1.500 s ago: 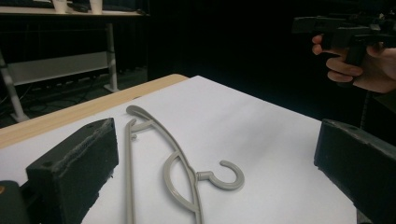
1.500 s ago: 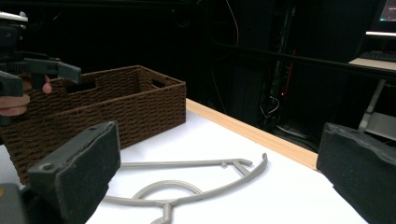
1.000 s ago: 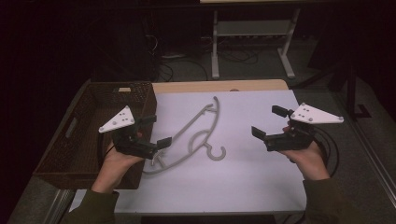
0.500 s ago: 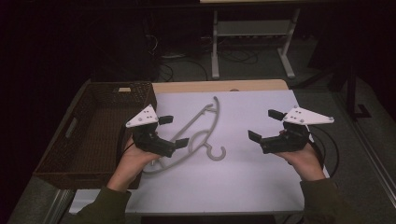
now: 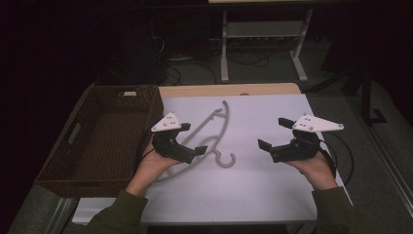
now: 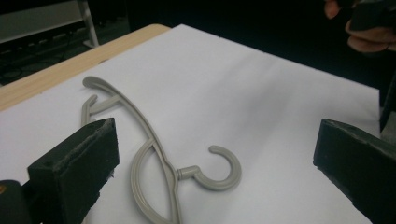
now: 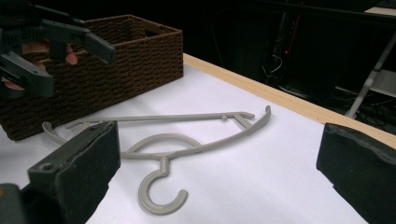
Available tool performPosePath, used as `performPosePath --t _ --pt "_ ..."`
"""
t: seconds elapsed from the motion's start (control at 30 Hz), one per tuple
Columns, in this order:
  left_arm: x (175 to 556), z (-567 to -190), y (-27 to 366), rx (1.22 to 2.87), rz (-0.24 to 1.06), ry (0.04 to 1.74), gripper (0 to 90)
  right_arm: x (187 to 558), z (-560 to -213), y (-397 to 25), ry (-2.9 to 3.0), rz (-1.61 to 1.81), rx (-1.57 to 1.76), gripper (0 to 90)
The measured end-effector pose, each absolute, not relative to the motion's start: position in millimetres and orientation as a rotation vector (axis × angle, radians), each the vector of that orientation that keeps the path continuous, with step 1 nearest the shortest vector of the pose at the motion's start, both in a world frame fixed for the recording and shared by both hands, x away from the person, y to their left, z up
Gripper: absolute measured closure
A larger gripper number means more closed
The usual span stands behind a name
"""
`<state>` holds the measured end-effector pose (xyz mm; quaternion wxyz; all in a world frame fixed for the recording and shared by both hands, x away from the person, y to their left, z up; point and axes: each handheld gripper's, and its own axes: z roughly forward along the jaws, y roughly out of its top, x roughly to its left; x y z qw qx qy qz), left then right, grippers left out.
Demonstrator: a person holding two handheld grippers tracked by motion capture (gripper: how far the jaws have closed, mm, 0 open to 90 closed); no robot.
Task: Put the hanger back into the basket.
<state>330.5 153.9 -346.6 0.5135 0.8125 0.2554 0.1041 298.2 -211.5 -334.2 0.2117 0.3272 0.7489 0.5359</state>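
Observation:
A grey plastic hanger [image 5: 216, 127] lies flat on the white sheet [image 5: 253, 190], its hook [image 5: 227, 160] toward the near side. My left gripper [image 5: 193, 138] hovers open over the hanger's left end, held by a hand. In the left gripper view the hanger [image 6: 140, 126] lies between and ahead of the wide-apart jaws of the left gripper [image 6: 217, 135], with nothing gripped. My right gripper [image 5: 273, 133] is open to the right of the hook, apart from it. The right gripper view shows the hanger [image 7: 187, 140] ahead and the left gripper [image 7: 56, 46] beyond.
A dark woven basket [image 5: 97, 141] stands at the table's left edge, close to the left hand. A wooden table edge [image 5: 229, 90] runs along the back. Behind the table, a white metal stand [image 5: 263, 44] and cables sit on the floor.
My left gripper has moved right, away from the basket and over the hanger's left end. The right gripper has shifted slightly left. The hanger has not moved.

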Motion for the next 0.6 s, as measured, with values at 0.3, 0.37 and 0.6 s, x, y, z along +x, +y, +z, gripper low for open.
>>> performPosePath --t 0.3,0.37,0.6 --pt "345 -371 144 2.021 0.234 0.652 21.4 299 -334 -213 2.074 1.489 0.913 0.0" --pt "347 -374 142 2.023 0.226 0.658 26.3 299 -334 -213 2.078 1.488 0.914 0.0" --pt "365 -397 128 2.069 0.214 0.693 64.8 299 -334 -213 2.07 1.491 0.908 0.0"
